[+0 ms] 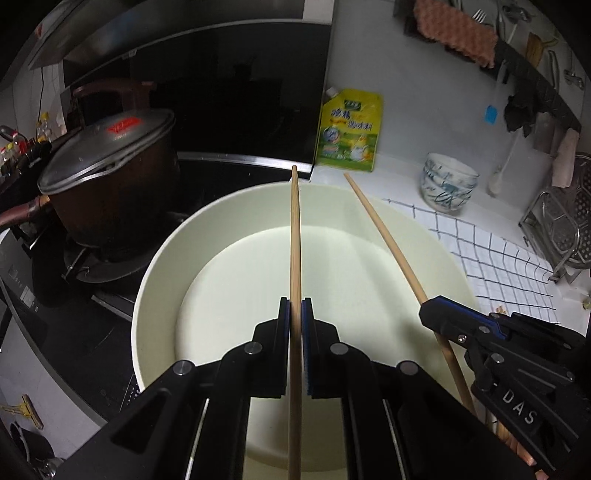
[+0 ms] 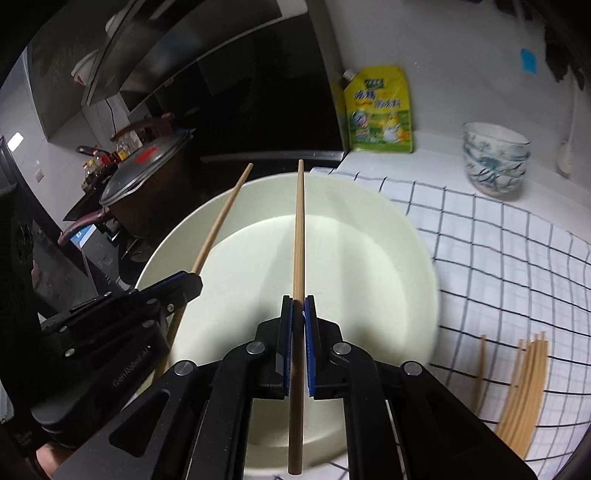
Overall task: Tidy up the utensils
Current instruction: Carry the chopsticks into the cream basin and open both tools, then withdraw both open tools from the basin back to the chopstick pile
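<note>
The left gripper [image 1: 294, 306] has its fingers closed tight on one wooden chopstick [image 1: 294, 236], which runs straight out ahead over the pale round basin [image 1: 162, 258]. The right gripper [image 2: 298, 304] is clamped the same way on a second chopstick [image 2: 299, 229], also pointing forward above the basin. The two tools sit close side by side, and each camera catches the other's stick at a slant.

The step in hand looks like carrying this pair to wherever the utensils are being gathered. To do it well, keep both grips firm near the thick ends, keep the tips level with each other, and lower them together so neither stick pivots or rolls out when let go.

Only the right wrist view shows the loose bundle of chopsticks [image 2: 524, 391] lying on the checked cloth [image 2: 517, 258] beside the basin. Only the left wrist view shows the metal rack [image 1: 565, 236] at the edge of the surface and the fork [image 1: 479, 16] hanging on the wall. Both show the lidded pot [image 1: 110, 177], the yellow seasoning pouch [image 1: 349, 133] and the patterned bowls [image 1: 447, 184].
</note>
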`<state>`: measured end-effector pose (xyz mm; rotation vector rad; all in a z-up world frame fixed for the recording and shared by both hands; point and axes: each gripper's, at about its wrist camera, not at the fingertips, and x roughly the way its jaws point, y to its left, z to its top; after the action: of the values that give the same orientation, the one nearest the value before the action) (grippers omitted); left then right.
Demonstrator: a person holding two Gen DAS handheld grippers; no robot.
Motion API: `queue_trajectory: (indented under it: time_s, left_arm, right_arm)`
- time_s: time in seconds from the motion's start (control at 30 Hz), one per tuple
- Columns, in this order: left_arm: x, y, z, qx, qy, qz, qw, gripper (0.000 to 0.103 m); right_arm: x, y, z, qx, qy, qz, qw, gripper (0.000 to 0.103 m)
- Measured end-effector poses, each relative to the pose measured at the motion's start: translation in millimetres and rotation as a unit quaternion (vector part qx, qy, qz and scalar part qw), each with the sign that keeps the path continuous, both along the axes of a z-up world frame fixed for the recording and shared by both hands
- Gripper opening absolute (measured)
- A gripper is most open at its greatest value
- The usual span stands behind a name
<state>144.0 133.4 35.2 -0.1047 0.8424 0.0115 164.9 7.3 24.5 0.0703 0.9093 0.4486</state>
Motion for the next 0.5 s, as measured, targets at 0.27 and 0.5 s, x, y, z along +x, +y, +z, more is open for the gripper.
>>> queue_trajectory:
  time_s: [0.27, 0.5]
  left_arm:
    - [7.6, 12.6, -21.5, -0.004, 0.025, 0.003, 0.9997, 0.007]
    - [1.5, 21.2, -23.1, -0.013, 0.026, 0.027, 0.9992, 0.035]
  right_arm:
    - [11.5, 12.3, -25.3, -0.013, 0.038, -0.002, 0.999, 0.007]
    - [4.9, 4.5, -16.0, -0.018, 0.013, -0.019, 1.000, 0.035]
